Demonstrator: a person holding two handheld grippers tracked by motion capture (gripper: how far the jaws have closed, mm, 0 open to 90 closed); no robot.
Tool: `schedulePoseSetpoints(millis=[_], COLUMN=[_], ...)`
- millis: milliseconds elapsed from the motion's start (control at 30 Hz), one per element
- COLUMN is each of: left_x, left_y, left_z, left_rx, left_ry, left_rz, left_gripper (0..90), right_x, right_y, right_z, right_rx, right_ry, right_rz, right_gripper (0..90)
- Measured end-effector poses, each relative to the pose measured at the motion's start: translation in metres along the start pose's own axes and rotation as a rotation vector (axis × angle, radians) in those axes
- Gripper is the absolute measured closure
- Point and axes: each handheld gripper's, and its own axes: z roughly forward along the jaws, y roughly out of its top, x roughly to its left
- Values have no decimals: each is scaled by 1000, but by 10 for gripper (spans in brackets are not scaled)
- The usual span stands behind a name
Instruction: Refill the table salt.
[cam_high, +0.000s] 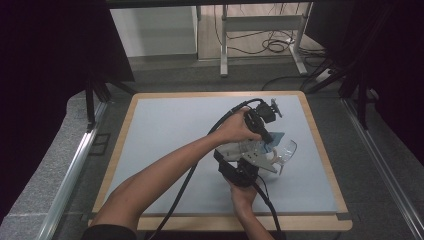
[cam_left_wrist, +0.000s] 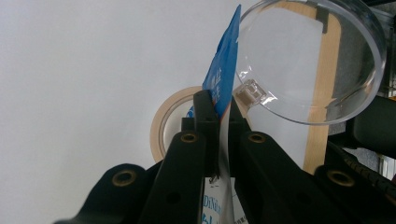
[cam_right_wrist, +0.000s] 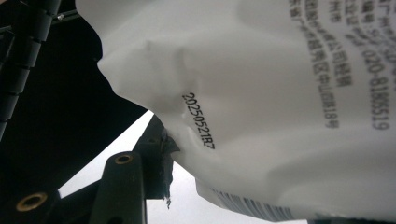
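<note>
Left gripper view: left claw (cam_left_wrist: 218, 122) pinches the blue-white packet (cam_left_wrist: 225, 70); right claw (cam_high: 260, 150) grips it too; tearing seems unfinished.

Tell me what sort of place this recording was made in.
Probably a lab or recording studio: a board-topped table screened by dark curtains, with a metal desk frame and loose cables on the floor behind it.

Both forearms bare, a dark sleeve edge at the left upper arm; left claw (cam_left_wrist: 218, 109) and right claw (cam_high: 268, 159) have matte black bodies and jaws with brass-coloured screw inserts, thick black cables trailing, and a pale grey three-cornered plate tops the right one.
</note>
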Motion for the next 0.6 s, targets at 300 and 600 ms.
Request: schedulePoseSetpoints(millis=[300, 600], left_x=[-1, 0], left_y=[2, 0], left_z=[1, -2], left_rx=[4, -5], left_ry=[-3, -3], left_rz=[7, 2], left_gripper=[900, 900], right_x=[-1, -1], right_y=[1, -1], right_z=[-1, 0], right_rx=[-5, -10], right_ry=[-3, -5], right_rz=[3, -10], right_gripper=[502, 503])
